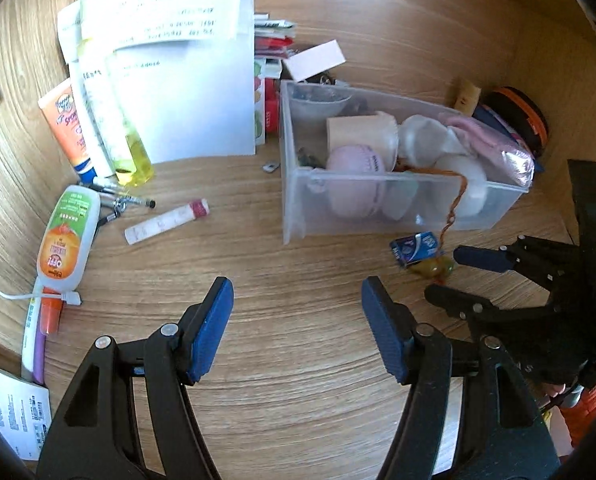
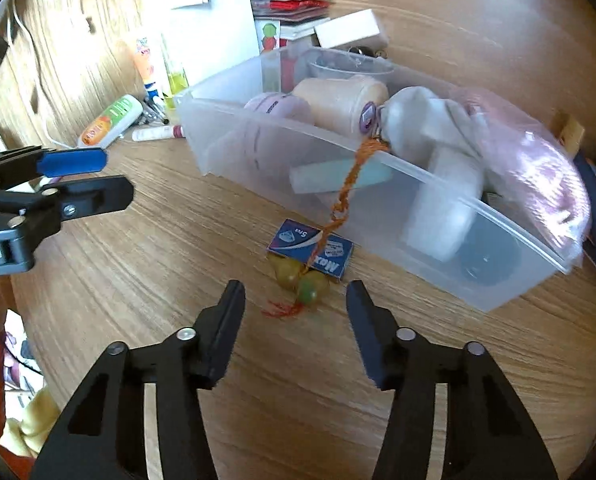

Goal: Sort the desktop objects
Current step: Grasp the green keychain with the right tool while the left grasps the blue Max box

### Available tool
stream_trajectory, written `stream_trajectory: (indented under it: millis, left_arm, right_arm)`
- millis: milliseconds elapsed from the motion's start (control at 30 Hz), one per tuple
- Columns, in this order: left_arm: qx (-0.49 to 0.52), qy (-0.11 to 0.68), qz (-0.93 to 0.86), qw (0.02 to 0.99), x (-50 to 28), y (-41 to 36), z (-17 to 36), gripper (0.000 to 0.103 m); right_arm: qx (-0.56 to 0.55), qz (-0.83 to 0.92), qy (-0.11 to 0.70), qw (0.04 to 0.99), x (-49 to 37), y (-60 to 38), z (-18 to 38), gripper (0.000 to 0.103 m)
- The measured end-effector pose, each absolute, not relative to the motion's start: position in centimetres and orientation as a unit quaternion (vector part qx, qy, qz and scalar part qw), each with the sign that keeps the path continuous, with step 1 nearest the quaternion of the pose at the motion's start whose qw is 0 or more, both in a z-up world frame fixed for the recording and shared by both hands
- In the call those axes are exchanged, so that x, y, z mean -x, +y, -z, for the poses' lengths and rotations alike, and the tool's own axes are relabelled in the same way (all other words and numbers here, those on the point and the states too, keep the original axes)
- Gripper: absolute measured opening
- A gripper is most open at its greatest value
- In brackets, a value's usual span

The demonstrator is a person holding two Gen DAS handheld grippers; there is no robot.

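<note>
The right gripper (image 2: 296, 300), jaws half apart and empty, hangs just before the green bead charm (image 2: 303, 286), which lies beside the clear bin (image 2: 377, 216), its orange cord (image 2: 347, 184) running up over the bin rim, so pulling may drag contents out.

Ahead of your left gripper (image 1: 297, 308) the wooden desk (image 1: 298, 248) lies bare up to the clear plastic bin (image 1: 397, 204). To its left, a white lip-balm tube (image 1: 166, 222) and an orange-labelled white bottle (image 1: 68, 238) crowd the way. Ahead of your right gripper (image 2: 296, 300), yellow-green beads on an orange cord (image 2: 303, 280) and a small blue box (image 2: 311, 250) block the path, just before the bin wall.
</note>
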State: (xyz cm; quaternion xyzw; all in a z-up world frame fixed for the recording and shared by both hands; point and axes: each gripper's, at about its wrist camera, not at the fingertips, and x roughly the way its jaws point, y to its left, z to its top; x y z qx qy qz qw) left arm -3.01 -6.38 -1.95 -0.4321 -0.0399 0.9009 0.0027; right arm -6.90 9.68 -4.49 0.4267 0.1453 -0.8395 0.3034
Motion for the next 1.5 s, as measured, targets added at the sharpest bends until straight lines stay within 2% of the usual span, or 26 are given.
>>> stream_trajectory:
  millis: [67,200,267,367,700,833,1300,1433,1500]
  left_arm:
    - [0.436,-0.038,-0.899,0.003,3.1,-6.3,2.3,0.066]
    - [0.448,-0.034,-0.894,0.007,3.8,-5.7,3.1,0.066]
    - [0.453,-0.034,-0.891,0.010,4.1,-5.4,3.5,0.066]
    - [0.460,-0.036,-0.887,0.017,4.7,-5.0,4.0,0.066]
    - [0.487,-0.034,-0.871,0.056,6.9,-1.9,5.0,0.067]
    - [0.492,-0.013,-0.868,0.069,8.0,0.7,5.4,0.070]
    - [0.503,0.020,-0.862,0.062,11.2,5.4,6.3,0.070]
    - [0.498,0.026,-0.865,0.056,11.3,5.6,6.2,0.061]
    - [0.496,0.022,-0.866,0.053,11.4,5.3,6.1,0.053]
  right_arm:
    - [-0.430,0.837,0.145,0.306,7.1,9.4,4.8,0.040]
    - [-0.432,0.834,0.156,0.307,7.2,8.8,5.1,0.038]
    - [-0.434,0.831,0.166,0.306,7.3,8.5,5.4,0.026]
    - [-0.434,0.828,0.171,0.313,7.6,8.4,5.5,0.018]
    - [-0.426,0.841,0.135,0.305,7.2,12.4,4.4,0.018]
    - [-0.422,0.849,0.112,0.299,7.1,14.9,3.8,0.018]
    - [-0.385,0.862,0.067,0.323,6.8,19.2,2.1,0.018]
    - [-0.381,0.862,0.062,0.328,7.0,19.7,2.3,0.018]
    - [-0.381,0.861,0.060,0.330,7.1,19.8,2.5,0.018]
